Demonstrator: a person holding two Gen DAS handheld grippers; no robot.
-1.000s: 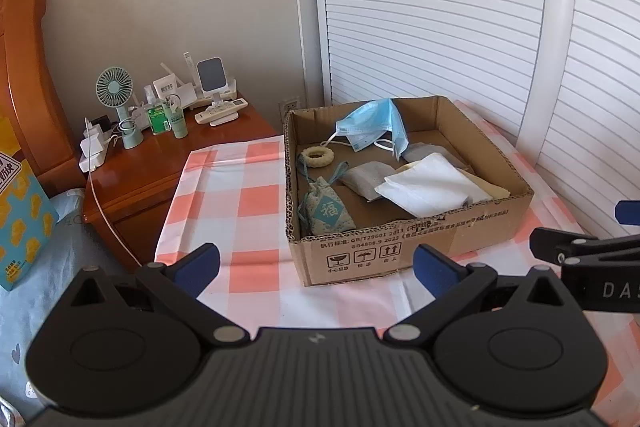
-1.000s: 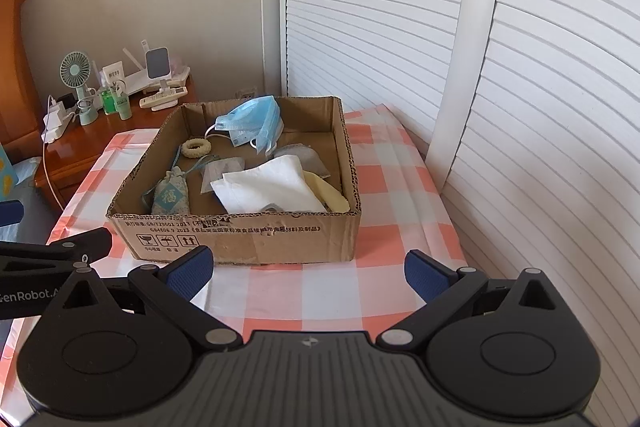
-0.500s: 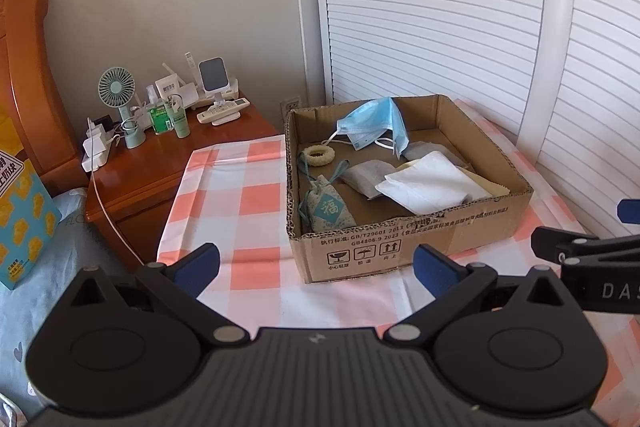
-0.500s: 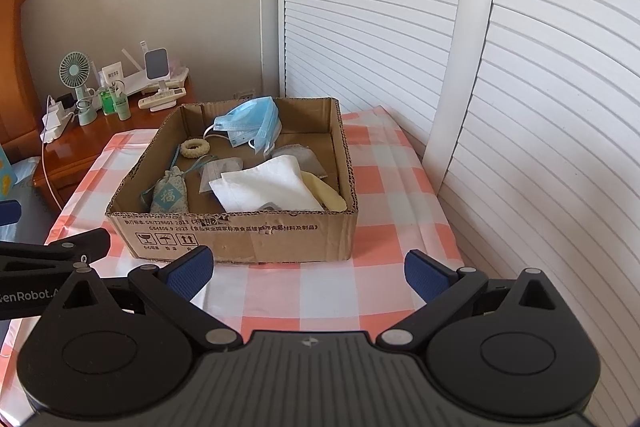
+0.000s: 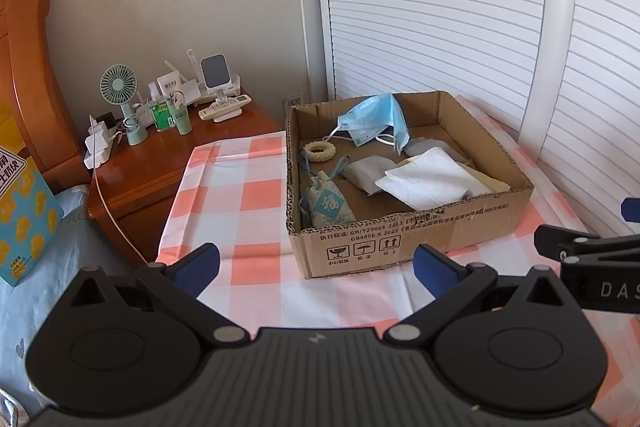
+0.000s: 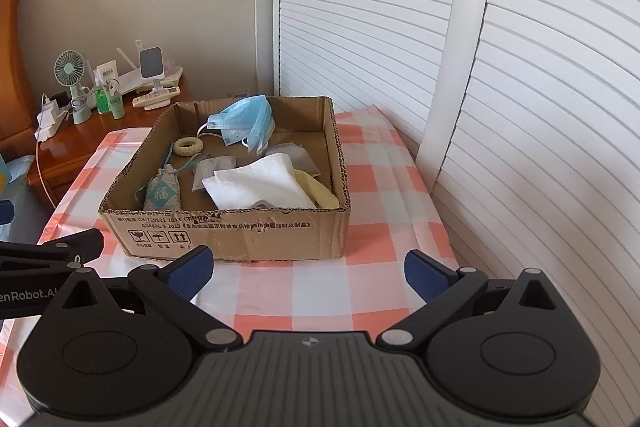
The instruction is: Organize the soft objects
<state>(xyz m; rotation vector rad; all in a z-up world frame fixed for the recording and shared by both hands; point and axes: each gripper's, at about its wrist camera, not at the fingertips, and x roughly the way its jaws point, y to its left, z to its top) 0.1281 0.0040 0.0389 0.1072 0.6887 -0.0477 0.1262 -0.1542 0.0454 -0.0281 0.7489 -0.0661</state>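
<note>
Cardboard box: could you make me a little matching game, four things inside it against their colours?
Things:
1. face mask
2. ring
3. sachet pouch
4. folded cloth

Colours:
A. white
B. teal-grey with a blue label
C. light blue
D. pale yellow

Pairs: 1-C, 2-D, 3-B, 4-A. All lie in the cardboard box.

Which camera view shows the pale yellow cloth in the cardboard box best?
The right wrist view: the pale yellow cloth shows clearly beside the white towel. In the left wrist view, only its edge shows.
</note>
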